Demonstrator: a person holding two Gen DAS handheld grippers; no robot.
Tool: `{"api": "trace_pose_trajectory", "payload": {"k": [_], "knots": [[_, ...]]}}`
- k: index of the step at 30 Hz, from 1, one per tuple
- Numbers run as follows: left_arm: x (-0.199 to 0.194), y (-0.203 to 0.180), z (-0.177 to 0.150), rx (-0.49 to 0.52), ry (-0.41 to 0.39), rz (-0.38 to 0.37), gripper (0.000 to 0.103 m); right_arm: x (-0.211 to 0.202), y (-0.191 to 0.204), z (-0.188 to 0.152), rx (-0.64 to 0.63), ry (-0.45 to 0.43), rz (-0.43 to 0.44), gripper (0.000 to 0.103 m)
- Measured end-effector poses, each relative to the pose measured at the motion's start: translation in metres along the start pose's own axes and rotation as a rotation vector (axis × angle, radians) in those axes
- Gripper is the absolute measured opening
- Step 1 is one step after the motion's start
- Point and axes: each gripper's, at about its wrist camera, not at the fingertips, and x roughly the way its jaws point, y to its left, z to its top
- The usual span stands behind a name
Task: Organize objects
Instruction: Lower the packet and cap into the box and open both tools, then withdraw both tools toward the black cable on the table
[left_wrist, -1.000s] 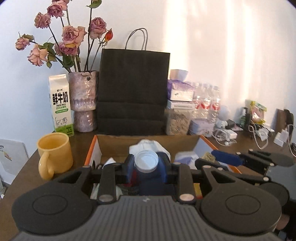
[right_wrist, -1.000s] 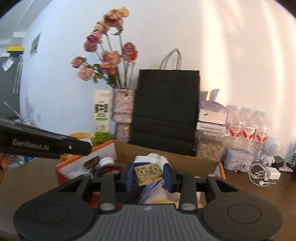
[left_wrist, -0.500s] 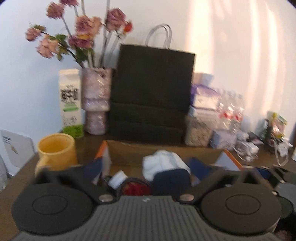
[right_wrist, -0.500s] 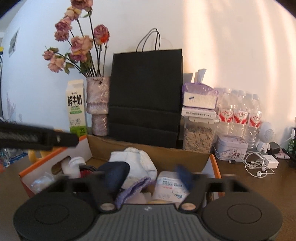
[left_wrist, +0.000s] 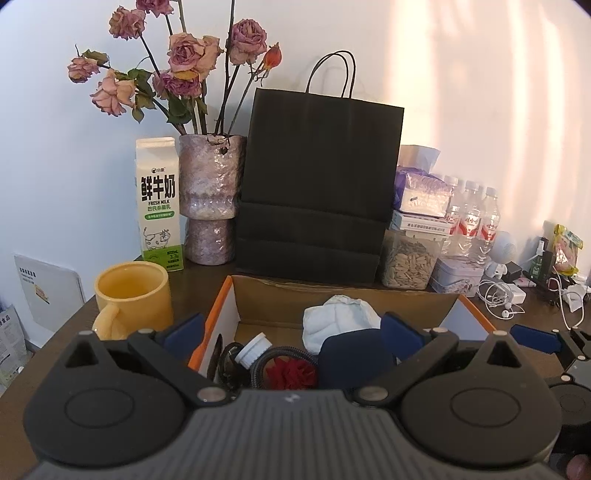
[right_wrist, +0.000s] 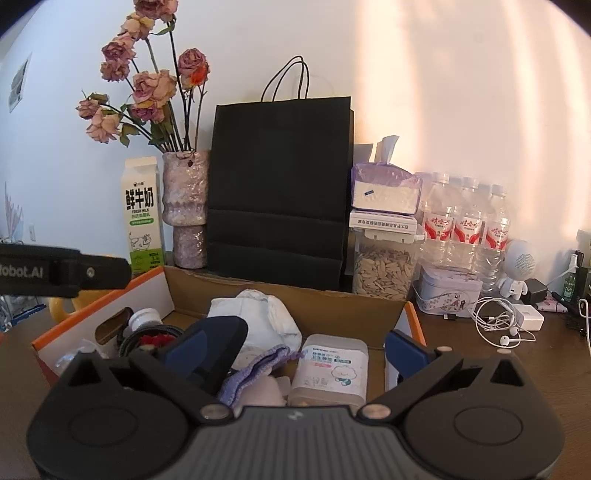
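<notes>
An open cardboard box (left_wrist: 225, 317) (right_wrist: 155, 291) with an orange rim stands in front of me. Both grippers hang just over its near side. My left gripper (left_wrist: 291, 330) is open wide, with nothing between its blue pads (left_wrist: 183, 330). Below it lie a white-capped bottle (left_wrist: 251, 345), a red item (left_wrist: 291, 373) inside a black coil, a dark blue rounded object (left_wrist: 354, 356) and a white cloth (left_wrist: 340, 325). My right gripper (right_wrist: 295, 352) is also open and empty, above a purple knit cloth (right_wrist: 258, 369) and a wipes pack (right_wrist: 332, 369).
A yellow mug (left_wrist: 133, 299) sits left of the box. Behind it stand a milk carton (left_wrist: 159, 203), a vase of dried roses (left_wrist: 210, 199), a black paper bag (left_wrist: 317, 184), a seed jar (right_wrist: 384, 269), water bottles (right_wrist: 465, 229) and cables (right_wrist: 498, 321).
Both grippers opened wide. The left let go of a dark blue white-capped bottle. The right let go of a small gold box, which no longer shows. Both shifted slightly.
</notes>
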Motion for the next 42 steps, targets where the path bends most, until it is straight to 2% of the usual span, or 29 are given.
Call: {"api": "trace_pose_trajectory", "payload": {"k": [8, 12, 16, 22, 25, 29, 32, 34, 35, 36, 37, 38, 42], "knots": [[-0.026, 0.002, 0.0, 0.023, 0.002, -0.009, 0.103, -0.026, 0.006, 0.0, -0.014, -0.012, 0.015, 0.103], [-0.04, 0.006, -0.004, 0.039, 0.028, -0.014, 0.103, -0.043, 0.006, -0.004, -0.025, -0.015, 0.022, 0.103], [-0.054, 0.012, -0.015, 0.066, 0.078, -0.024, 0.103, -0.06, 0.006, -0.011, -0.038, -0.01, 0.027, 0.103], [-0.065, 0.017, -0.048, 0.118, 0.19, -0.032, 0.103, -0.083, 0.009, -0.028, -0.066, 0.005, 0.05, 0.103], [-0.063, 0.018, -0.066, 0.12, 0.259, -0.04, 0.098, -0.092, 0.012, -0.037, -0.079, 0.014, 0.062, 0.103], [-0.053, 0.018, -0.088, 0.087, 0.351, -0.033, 0.082, -0.1, 0.017, -0.05, -0.099, 0.031, 0.077, 0.103], [-0.047, 0.018, -0.1, 0.03, 0.4, -0.044, 0.075, -0.103, 0.018, -0.057, -0.103, 0.044, 0.083, 0.103], [-0.045, 0.016, -0.104, 0.011, 0.409, -0.038, 0.061, -0.104, 0.02, -0.059, -0.104, 0.05, 0.087, 0.103], [-0.046, 0.013, -0.105, 0.018, 0.394, -0.025, 0.049, -0.104, 0.021, -0.059, -0.105, 0.052, 0.088, 0.103], [-0.047, 0.012, -0.106, 0.023, 0.388, -0.022, 0.024, -0.105, 0.021, -0.06, -0.107, 0.053, 0.09, 0.103], [-0.048, 0.011, -0.107, 0.019, 0.389, -0.033, 0.012, -0.104, 0.022, -0.06, -0.108, 0.055, 0.093, 0.103], [-0.048, 0.013, -0.107, -0.001, 0.394, -0.07, 0.007, -0.105, 0.023, -0.061, -0.11, 0.057, 0.096, 0.103], [-0.051, 0.018, -0.109, -0.006, 0.378, -0.081, 0.005, -0.103, 0.028, -0.063, -0.121, 0.067, 0.11, 0.103]]}}
